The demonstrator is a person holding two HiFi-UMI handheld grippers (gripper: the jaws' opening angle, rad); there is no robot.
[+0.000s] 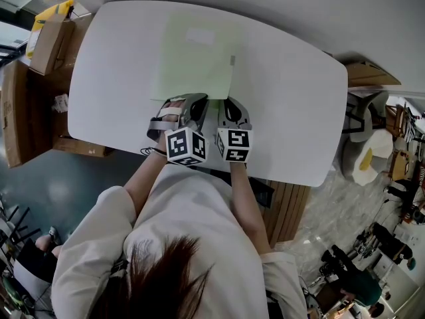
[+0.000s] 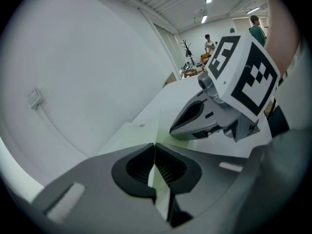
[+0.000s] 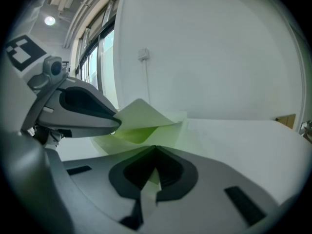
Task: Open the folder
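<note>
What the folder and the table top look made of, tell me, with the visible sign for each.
Folder: probably thin translucent plastic sheet; pale green, light shows through it, and its lifted cover bends in a smooth curve without creasing. Table: hard, smooth white top, likely laminate or painted board; matte, even, with no grain visible.

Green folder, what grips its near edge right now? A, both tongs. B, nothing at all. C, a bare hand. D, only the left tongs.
A: the left tongs and the right tongs are each shut on a sheet of the green folder at its near edge.
</note>
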